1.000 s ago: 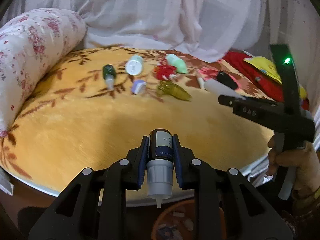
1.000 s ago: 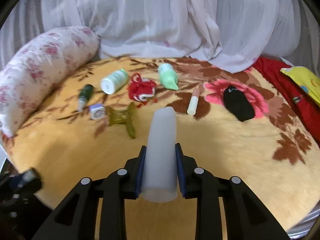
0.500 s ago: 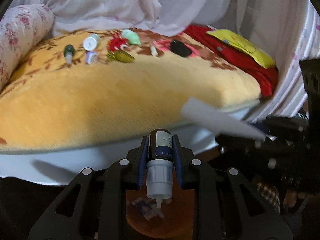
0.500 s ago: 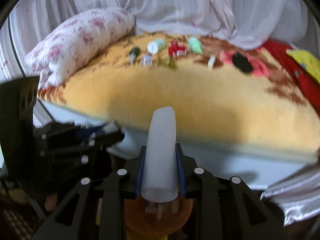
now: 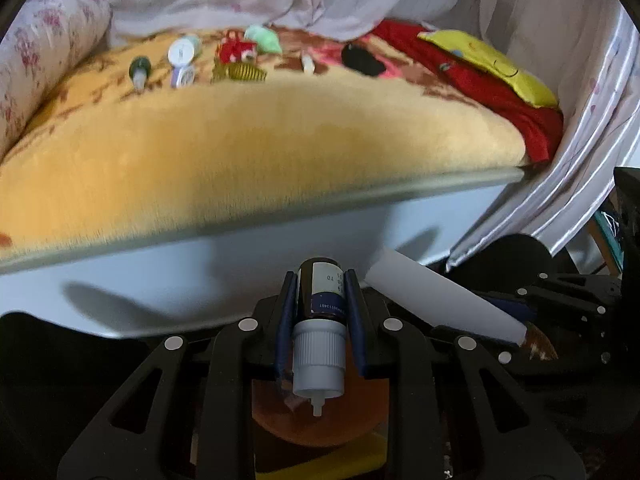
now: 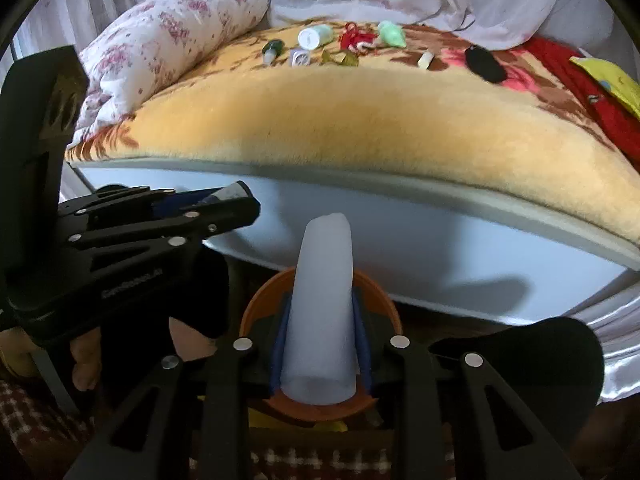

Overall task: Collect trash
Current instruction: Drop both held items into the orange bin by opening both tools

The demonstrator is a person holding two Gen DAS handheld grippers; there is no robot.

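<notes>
My left gripper (image 5: 320, 277) is shut on a dark dropper bottle (image 5: 320, 300) with a white cap pointing back at the camera. It hangs over an orange bin (image 5: 276, 416) on the floor in front of the bed. My right gripper (image 6: 321, 300) has a white plastic tube (image 6: 324, 304) between its pads; its jaws are opening, and the pads still touch the tube. The tube stands over the same orange bin (image 6: 260, 300). In the left wrist view the white tube (image 5: 440, 304) lies just right of the bottle. The left gripper (image 6: 236, 200) shows at the left of the right wrist view.
On the yellow blanket (image 5: 240, 152) at the back lie a green dropper bottle (image 5: 139, 68), a white bottle (image 5: 182, 50), a red item (image 5: 236, 50), a hair clip (image 5: 240, 74) and a black item (image 5: 362, 60). A floral pillow (image 6: 168, 40) lies at the left. Red cloth (image 5: 500, 88) lies at the right.
Both grippers have drawn back from above the bed and sunk below its front edge, over the orange bin. Each still carries its item, and the two now hang close together.
</notes>
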